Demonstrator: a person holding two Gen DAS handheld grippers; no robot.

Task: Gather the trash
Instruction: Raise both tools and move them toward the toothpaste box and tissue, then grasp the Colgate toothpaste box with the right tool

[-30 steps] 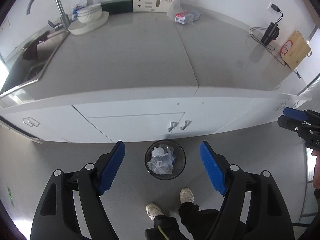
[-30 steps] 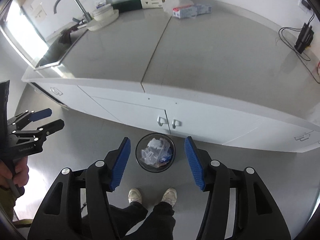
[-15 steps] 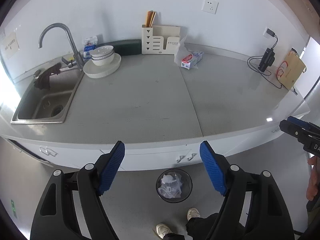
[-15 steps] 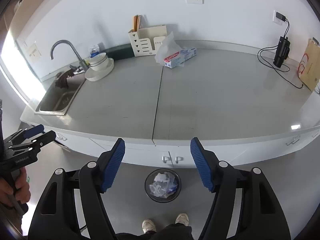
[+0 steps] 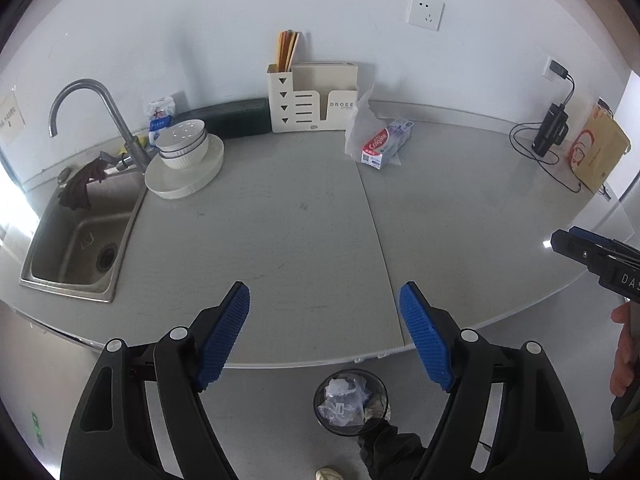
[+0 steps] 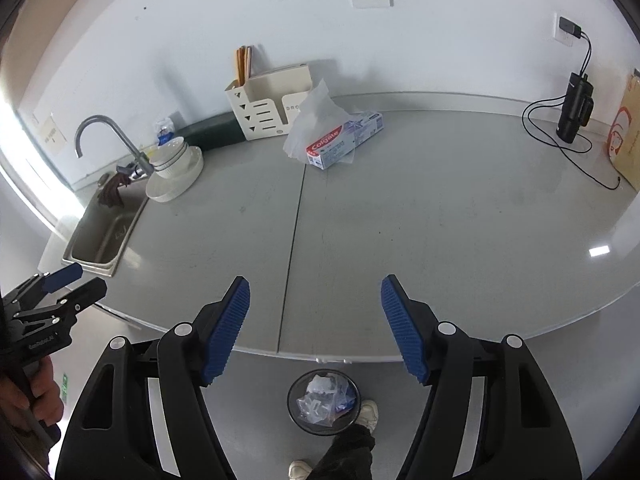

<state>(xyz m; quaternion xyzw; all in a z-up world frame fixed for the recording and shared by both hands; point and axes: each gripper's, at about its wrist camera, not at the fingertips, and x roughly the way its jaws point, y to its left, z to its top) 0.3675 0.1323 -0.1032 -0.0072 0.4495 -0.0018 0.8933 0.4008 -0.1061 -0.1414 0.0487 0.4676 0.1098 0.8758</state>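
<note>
A Colgate toothpaste box (image 5: pixel 386 142) (image 6: pixel 344 140) lies at the back of the grey counter (image 5: pixel 300 220), with crumpled white paper (image 5: pixel 358 128) (image 6: pixel 312 120) against it. On the floor below the counter edge stands a black mesh bin (image 5: pixel 351 400) (image 6: pixel 324 400) holding clear plastic trash. My left gripper (image 5: pixel 323 292) hangs open and empty above the counter's front edge, far from the box. My right gripper (image 6: pixel 314 280) is also open and empty there. Each gripper shows at the side of the other's view.
A steel sink (image 5: pixel 80 248) with tap and brown rag sits at the left, beside stacked bowls on a plate (image 5: pixel 184 144). A cream organizer (image 5: pixel 312 96) stands against the wall. A black device with cable (image 5: pixel 552 130) and a brown paper bag (image 5: pixel 598 152) sit at the right.
Both grippers rose and tipped up, so the view went from the bin and cabinet doors to the counter top. The right jaws widened a little.
</note>
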